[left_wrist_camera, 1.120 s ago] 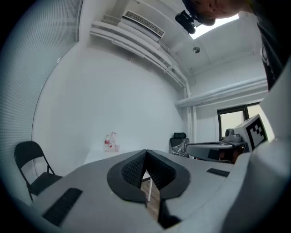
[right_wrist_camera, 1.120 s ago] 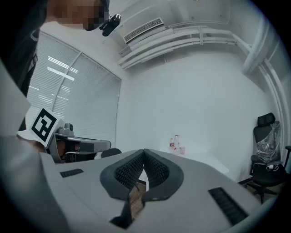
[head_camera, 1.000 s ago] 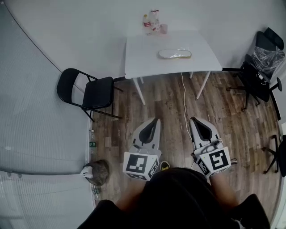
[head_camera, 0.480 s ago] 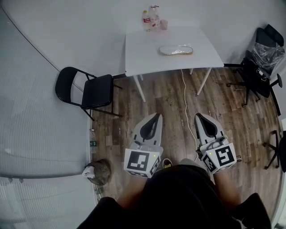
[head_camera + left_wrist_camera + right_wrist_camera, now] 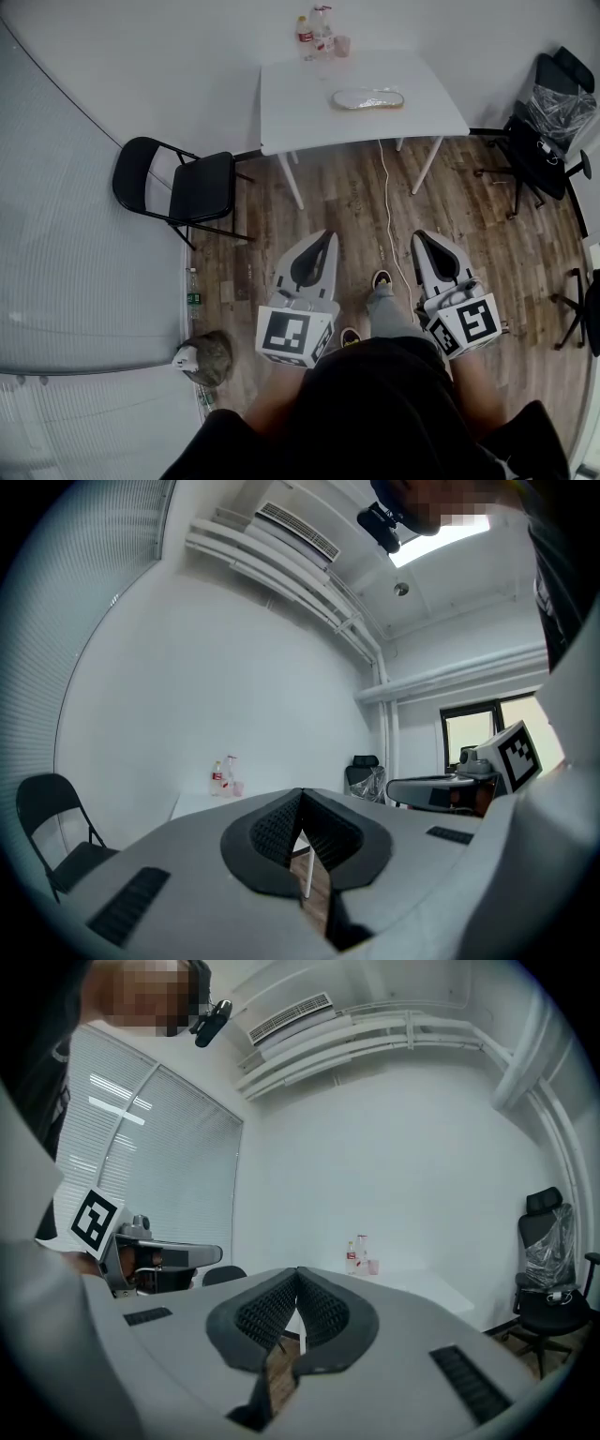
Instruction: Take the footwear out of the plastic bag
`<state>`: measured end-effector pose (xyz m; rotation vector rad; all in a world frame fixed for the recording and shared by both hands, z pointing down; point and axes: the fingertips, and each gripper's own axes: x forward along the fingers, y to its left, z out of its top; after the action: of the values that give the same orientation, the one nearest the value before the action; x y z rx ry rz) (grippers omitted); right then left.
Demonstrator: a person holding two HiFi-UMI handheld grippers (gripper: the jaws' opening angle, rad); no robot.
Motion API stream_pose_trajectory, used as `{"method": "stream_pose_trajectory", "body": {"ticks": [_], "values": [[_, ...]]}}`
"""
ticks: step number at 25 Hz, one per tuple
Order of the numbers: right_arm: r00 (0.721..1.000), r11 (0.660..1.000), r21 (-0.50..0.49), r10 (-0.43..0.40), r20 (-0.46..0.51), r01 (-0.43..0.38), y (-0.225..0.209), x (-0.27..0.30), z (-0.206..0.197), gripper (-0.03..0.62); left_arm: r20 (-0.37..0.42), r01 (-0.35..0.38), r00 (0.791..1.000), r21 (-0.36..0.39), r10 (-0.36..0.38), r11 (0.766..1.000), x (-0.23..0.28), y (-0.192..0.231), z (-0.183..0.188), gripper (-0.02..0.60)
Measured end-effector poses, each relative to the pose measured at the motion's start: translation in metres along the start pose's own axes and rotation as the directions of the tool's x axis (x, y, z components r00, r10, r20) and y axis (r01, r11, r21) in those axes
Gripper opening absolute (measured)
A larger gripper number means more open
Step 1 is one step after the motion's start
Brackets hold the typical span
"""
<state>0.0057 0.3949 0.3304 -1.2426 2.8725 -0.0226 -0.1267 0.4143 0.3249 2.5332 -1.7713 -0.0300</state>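
A light-coloured shoe in a clear plastic bag (image 5: 367, 97) lies on the white table (image 5: 291, 112) at the far side of the room. My left gripper (image 5: 328, 235) and right gripper (image 5: 418, 236) are held side by side over the wood floor, well short of the table, both pointing at it. Both are shut with nothing between the jaws. In the left gripper view the left gripper's (image 5: 300, 794) dark pads meet, and the table (image 5: 202, 803) shows far beyond them. The right gripper's (image 5: 298, 1272) pads also meet in its own view. The shoe is hidden in both gripper views.
Bottles and a cup (image 5: 319, 33) stand at the table's back edge. A black folding chair (image 5: 178, 187) is left of the table, a black office chair (image 5: 548, 131) at the right. A white cable (image 5: 386, 206) runs over the floor. A grey bag (image 5: 204, 356) lies at lower left.
The person's foot and grey trouser leg have come forward between the two grippers. The grippers stay shut, and the table sits slightly higher in the head view.
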Motion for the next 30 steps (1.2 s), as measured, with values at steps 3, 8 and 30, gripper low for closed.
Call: {"method": "stream_pose_trajectory", "body": {"ticks": [3,8,30], "values": [[1.000,1.000,0.002,0.007,0.002,-0.007,-0.003,0.002,-0.002,0.015,0.000,-0.003,1.000,0.007,0.003,1.000,0.003,0.000,0.001,0.020],[1.000,0.999,0.031,0.011,0.022,-0.012,-0.012,0.012,-0.001,0.015,0.001,-0.008,1.000,0.020,0.008,1.000,0.013,0.006,0.002,0.020],[0.998,0.995,0.090,0.043,0.054,-0.048,-0.124,0.147,-0.025,0.015,-0.084,-0.024,0.996,0.039,0.028,0.999,0.161,0.078,-0.014,0.020]]}}
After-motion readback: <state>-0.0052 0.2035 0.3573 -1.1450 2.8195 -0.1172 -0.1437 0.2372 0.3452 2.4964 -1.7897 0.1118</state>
